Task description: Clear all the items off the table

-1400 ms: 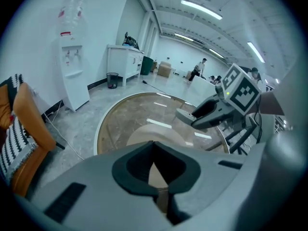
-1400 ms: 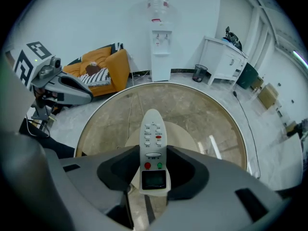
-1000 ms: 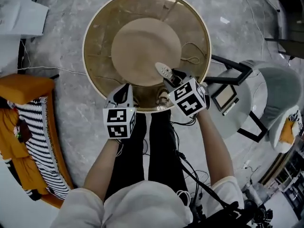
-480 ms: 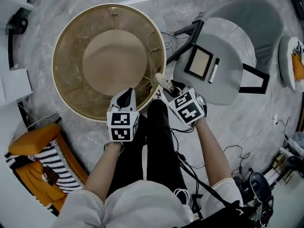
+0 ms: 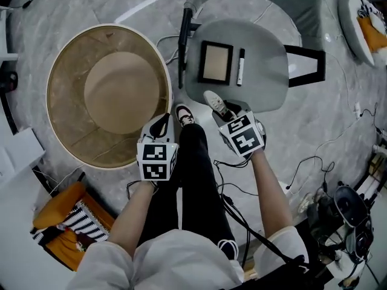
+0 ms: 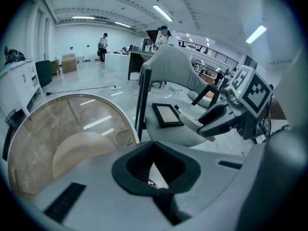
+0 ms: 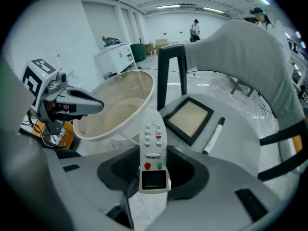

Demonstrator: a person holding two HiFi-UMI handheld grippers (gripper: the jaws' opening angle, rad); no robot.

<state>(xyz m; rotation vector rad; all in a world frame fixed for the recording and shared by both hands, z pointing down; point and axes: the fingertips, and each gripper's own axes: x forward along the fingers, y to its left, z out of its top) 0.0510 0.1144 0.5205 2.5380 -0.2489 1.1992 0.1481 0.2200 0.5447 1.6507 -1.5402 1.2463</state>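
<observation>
Bright, even indoor light from ceiling strip lights (image 6: pixel 161 12), soft shadows only. Streaky glare on round glass table (image 6: pixel 96 123) and glossy floor (image 5: pixel 72 5). Gripper views: heavy fisheye, dark vignetted corners, near foreground soft; remote control (image 7: pixel 153 153) sharp.

Grey chair seat (image 5: pixel 266 71) with open room along its near edge and right side. A black frame (image 5: pixel 216 63) and a marker (image 5: pixel 240 66) lie side by side near the middle. A black upright bar (image 5: pixel 183 47) rises at the seat's left edge, between it and the round table (image 5: pixel 66 125).
</observation>
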